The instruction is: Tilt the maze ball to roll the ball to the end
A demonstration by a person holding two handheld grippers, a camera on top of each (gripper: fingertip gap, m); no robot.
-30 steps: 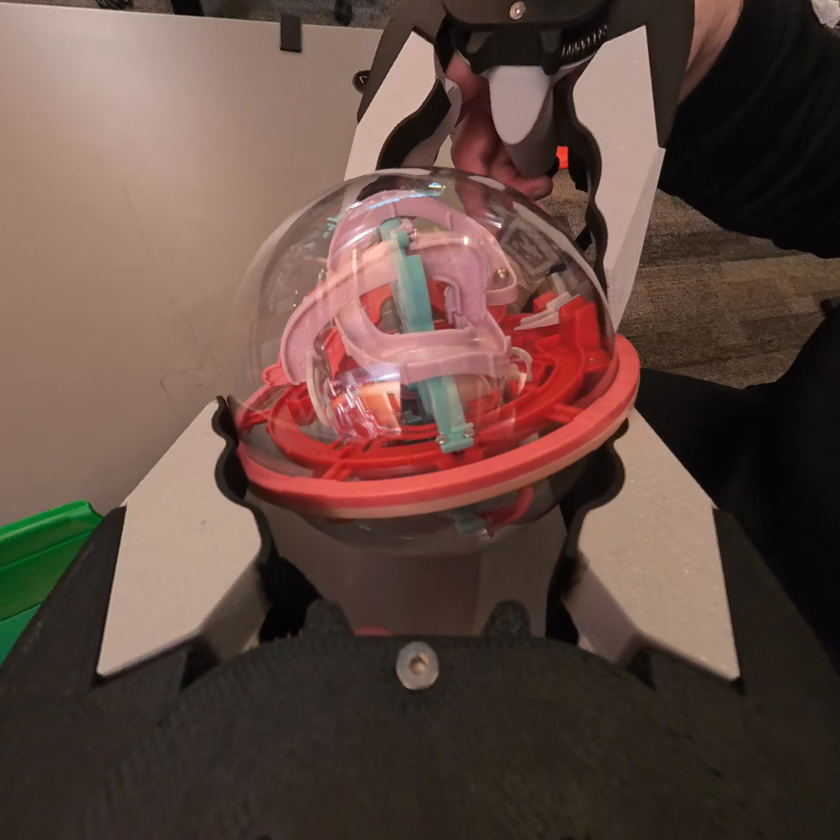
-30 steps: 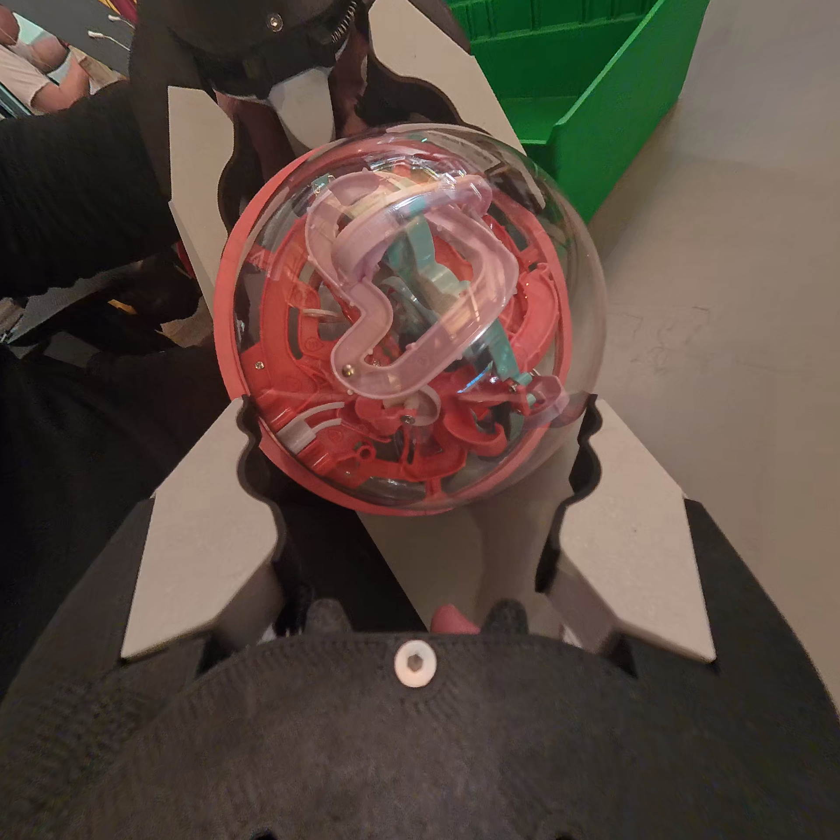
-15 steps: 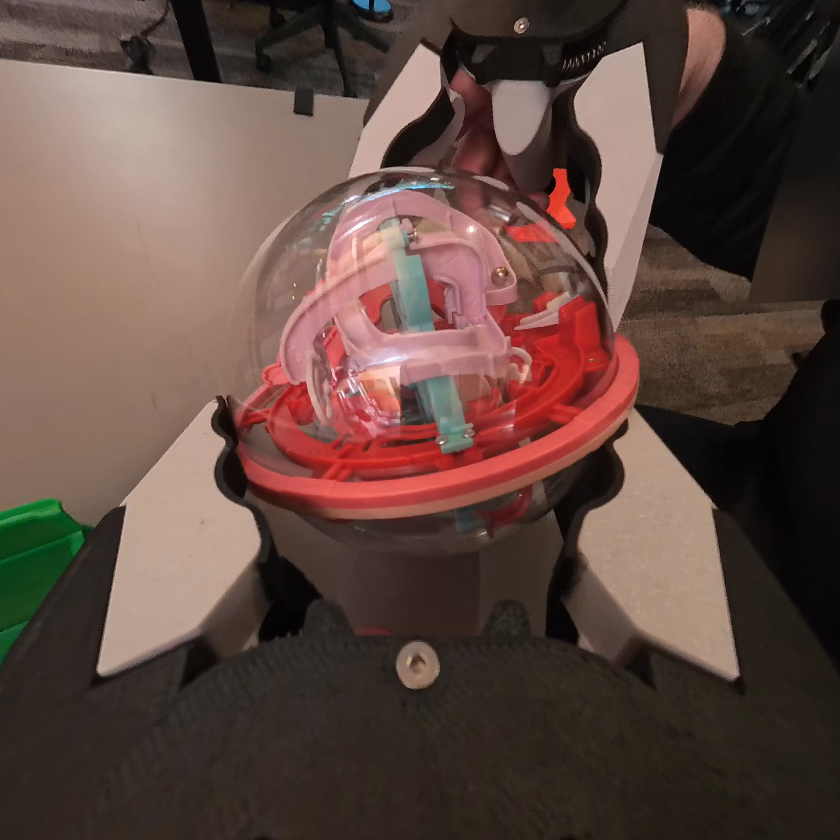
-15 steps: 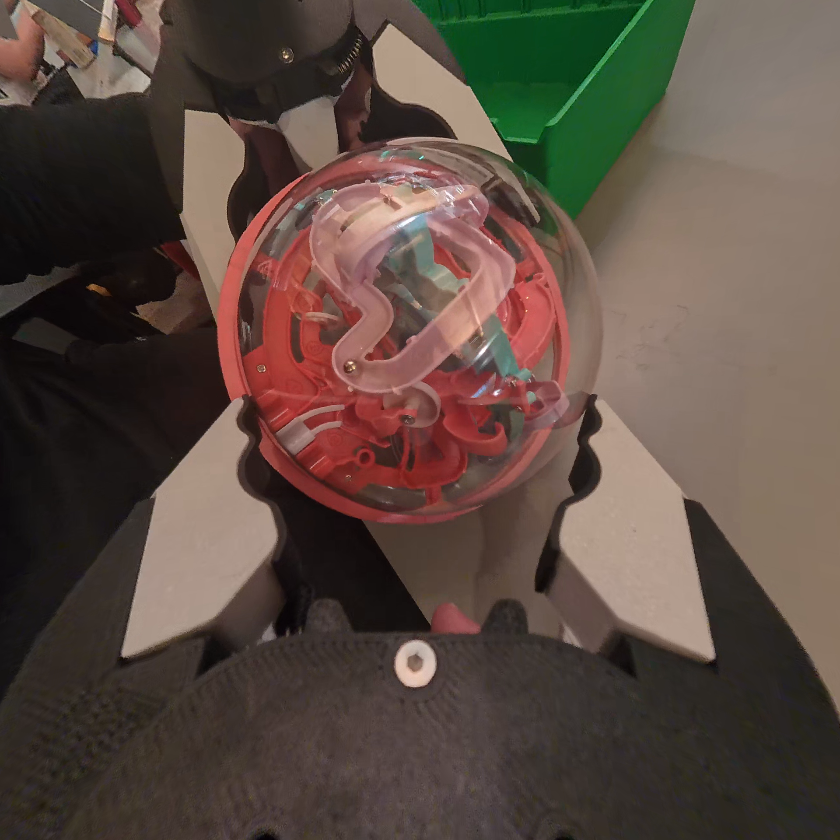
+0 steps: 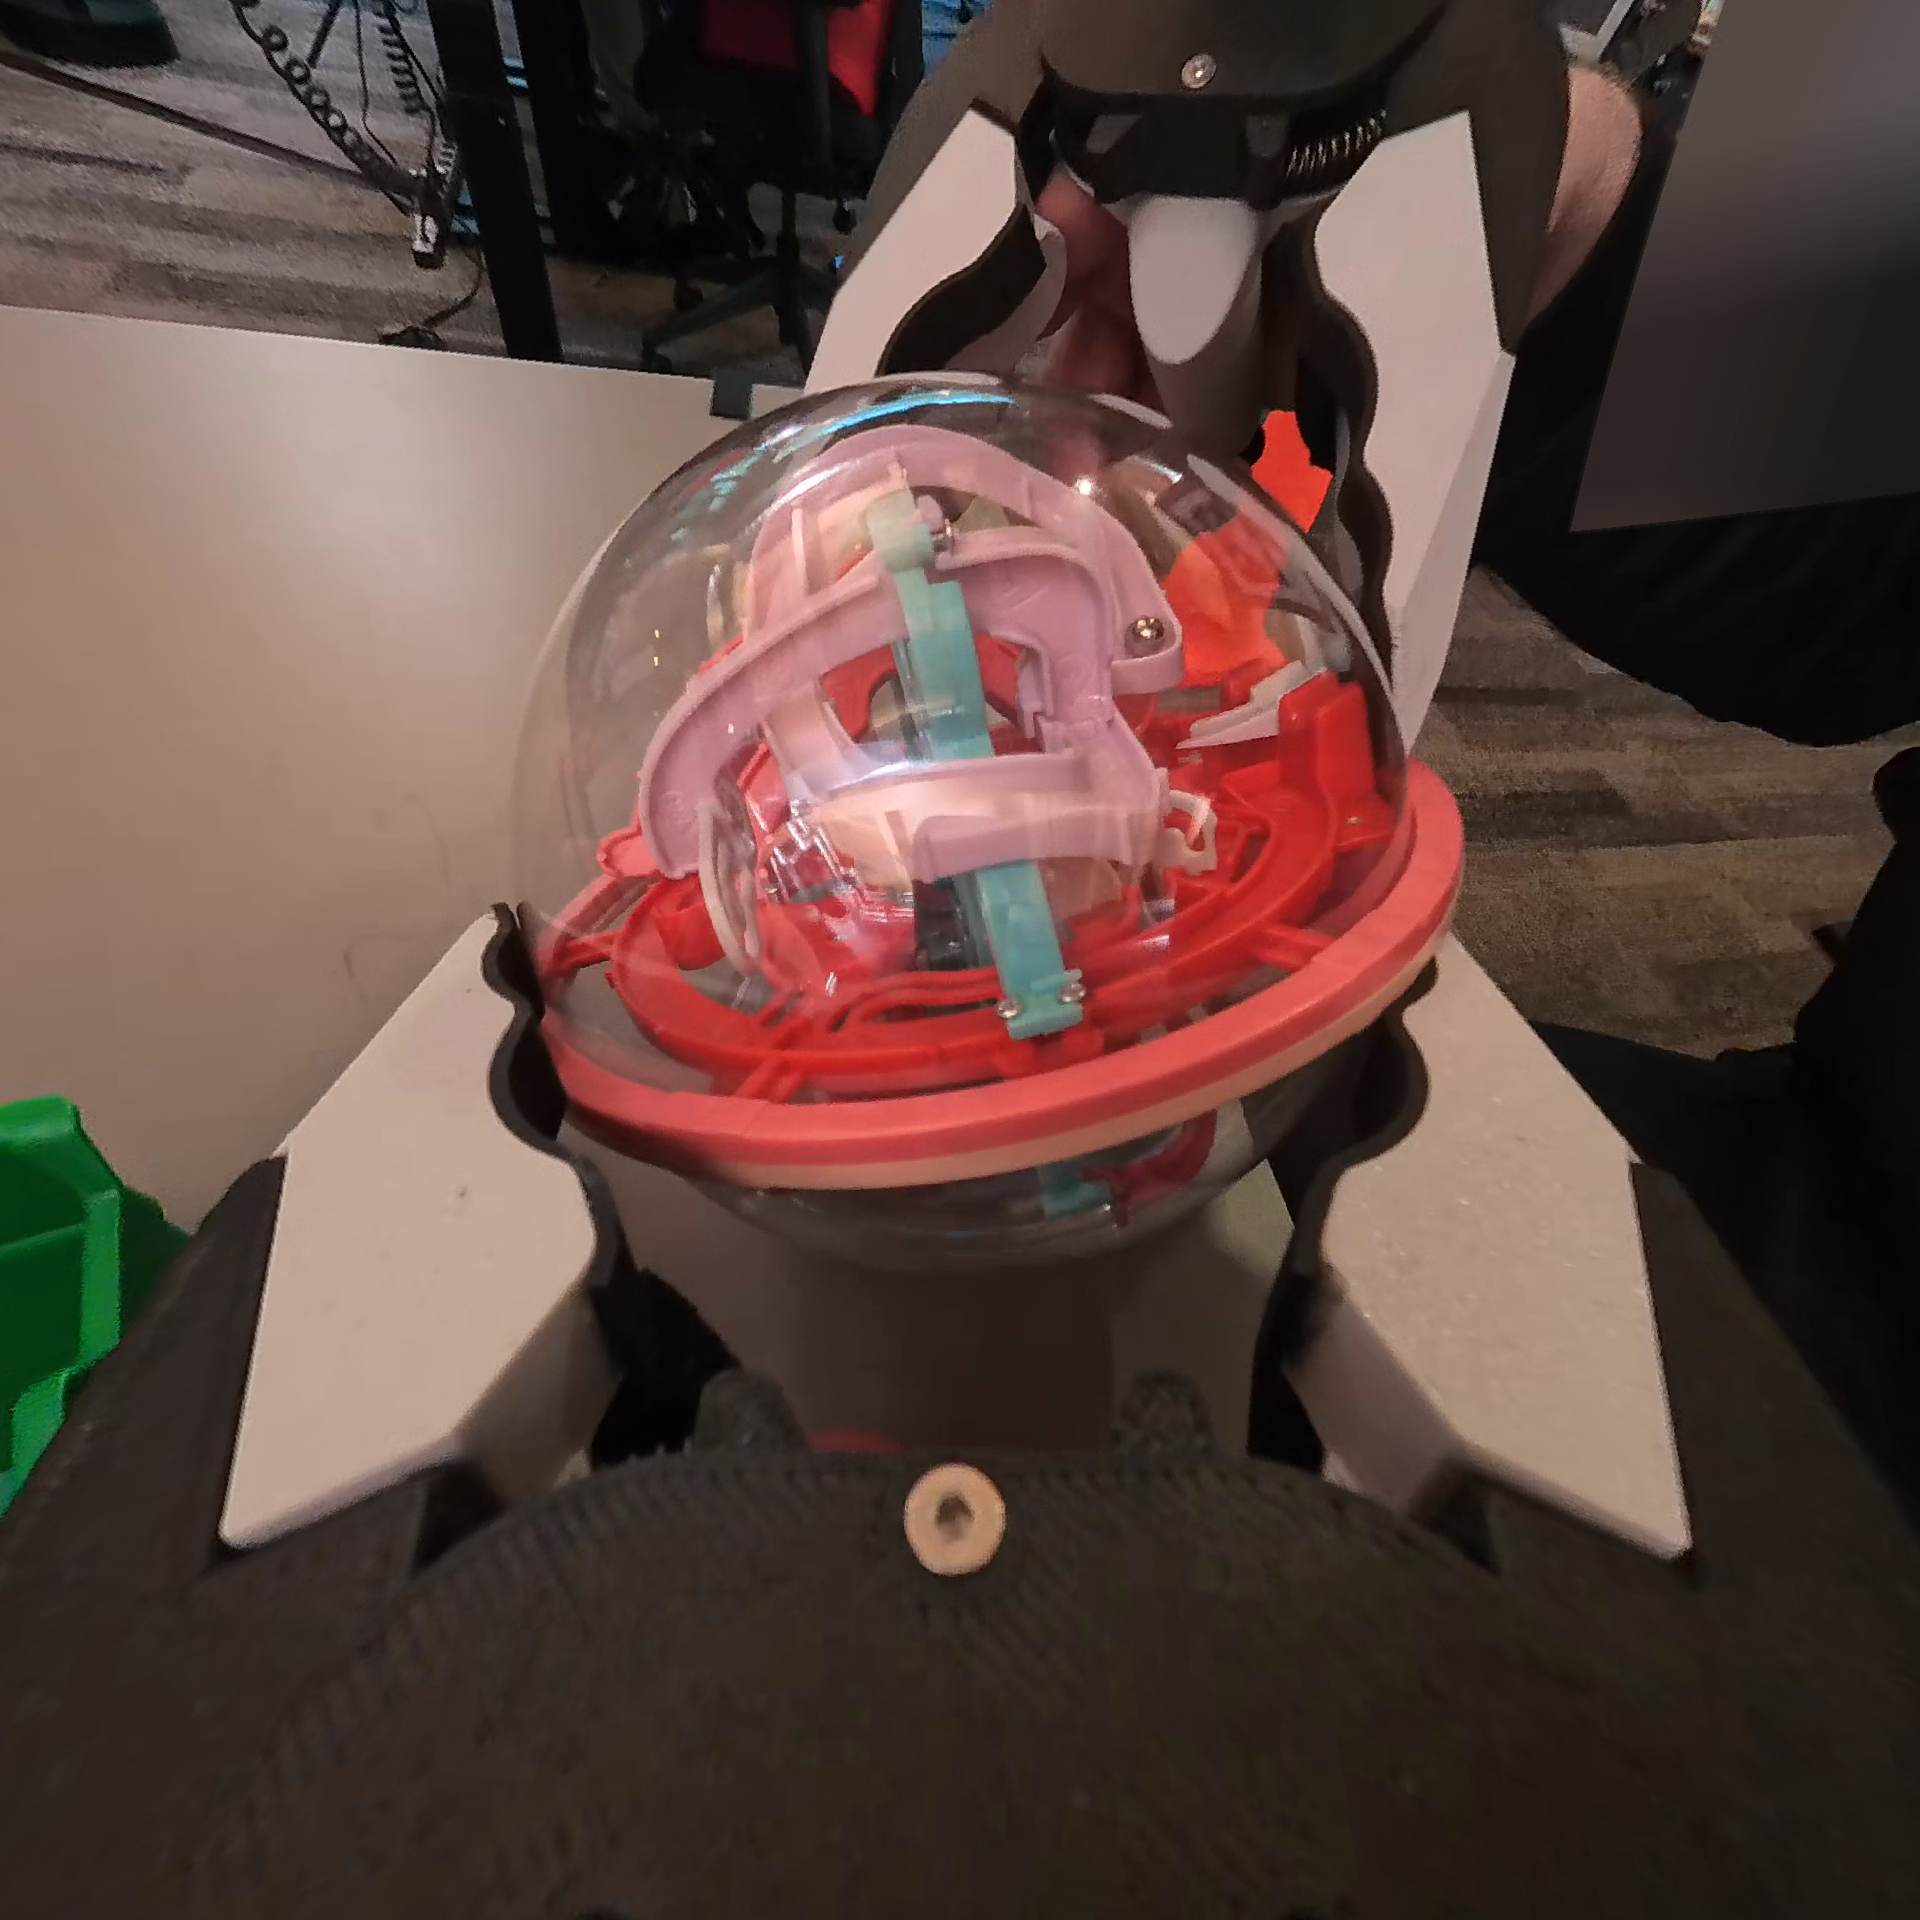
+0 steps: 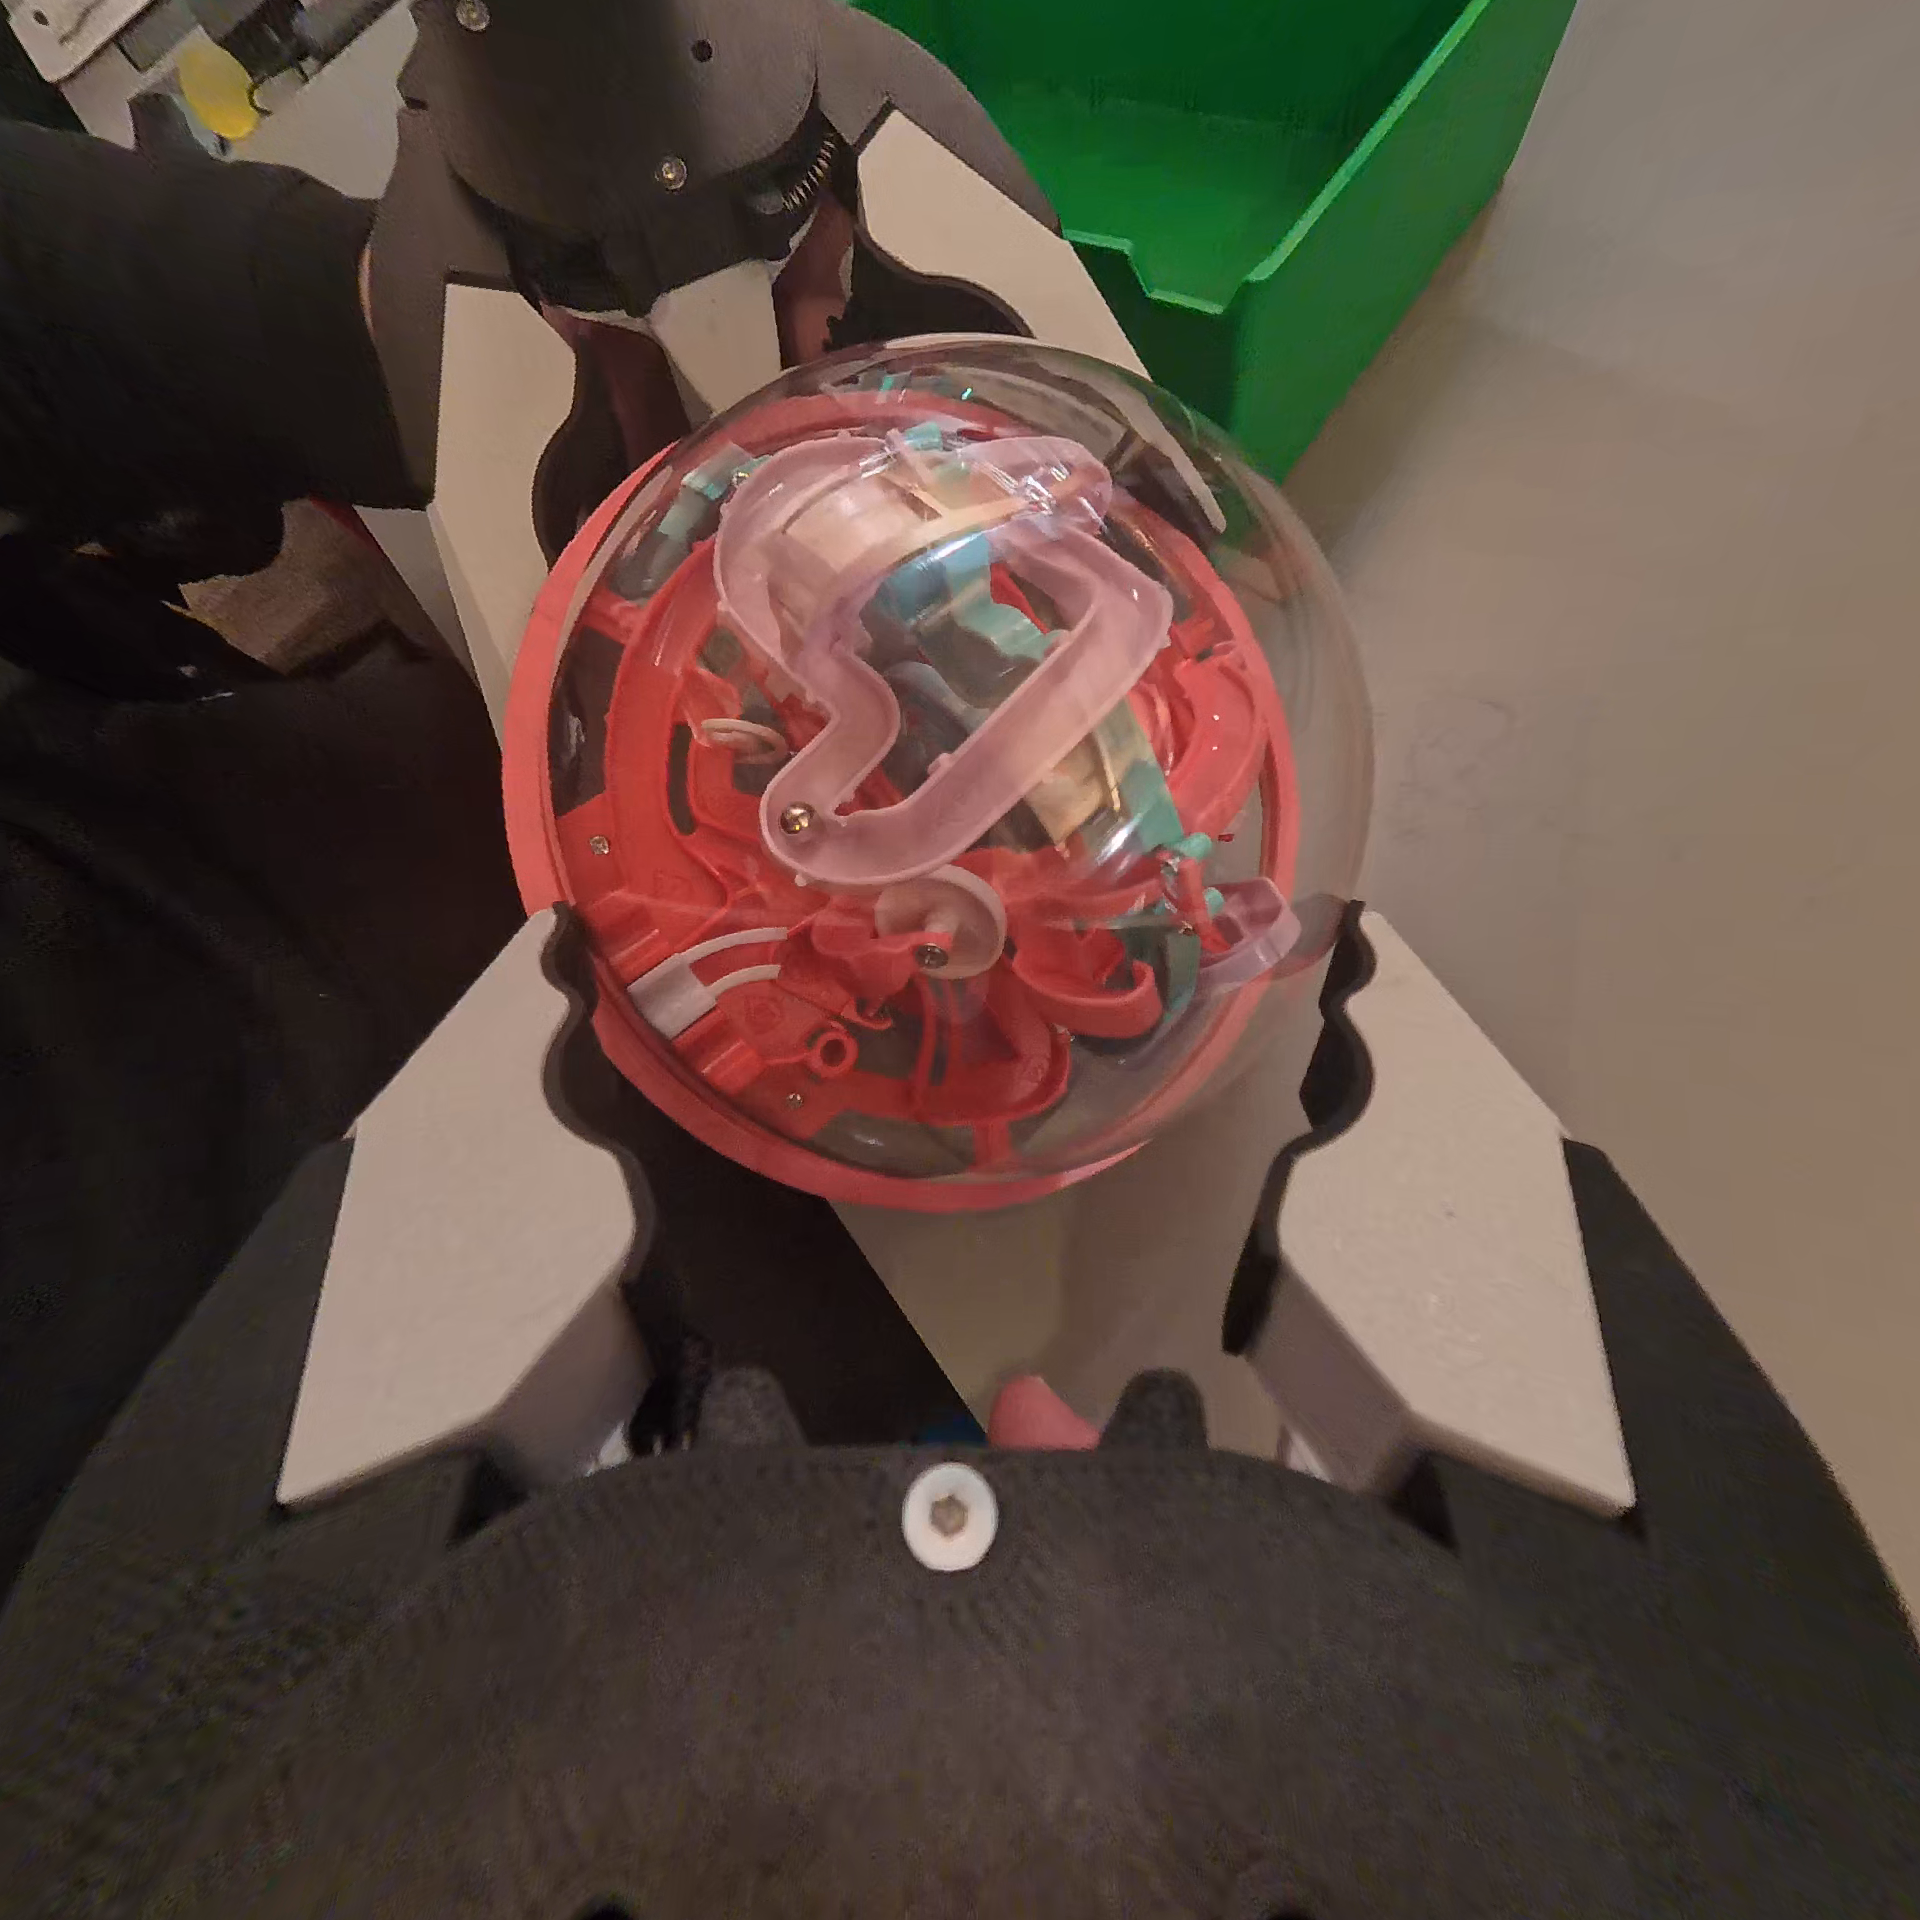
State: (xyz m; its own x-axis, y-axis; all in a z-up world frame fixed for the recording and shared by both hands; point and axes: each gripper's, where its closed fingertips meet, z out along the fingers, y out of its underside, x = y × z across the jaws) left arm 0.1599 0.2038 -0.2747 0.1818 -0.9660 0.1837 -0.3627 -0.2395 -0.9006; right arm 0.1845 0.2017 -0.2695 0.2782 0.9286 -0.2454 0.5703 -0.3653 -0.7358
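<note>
The maze ball [image 5: 966, 810] is a clear sphere with a red rim and pink, teal and red tracks inside. Both grippers hold it in the air from opposite sides. My left gripper [image 5: 956, 987] is shut on it, fingers on the rim's left and right. My right gripper [image 6: 951, 925] is shut on the maze ball [image 6: 935, 779] in the same way, with the red rim turned to the left. The right gripper [image 5: 1143, 364] shows behind the sphere in the left wrist view. The left gripper [image 6: 727, 343] shows behind it in the right wrist view. I cannot pick out the small ball inside.
A beige table [image 5: 260, 623] lies under and left of the sphere. A green bin [image 6: 1299, 208] stands on it; its corner shows in the left wrist view [image 5: 42, 1247]. Carpet floor [image 5: 1610, 831] and chair legs are beyond. A black sleeve [image 6: 156, 343] is at left.
Both grippers have tipped with the sphere: the left wrist view now looks higher into the room, and the right wrist view shows more of the green bin. The grips have not changed.
</note>
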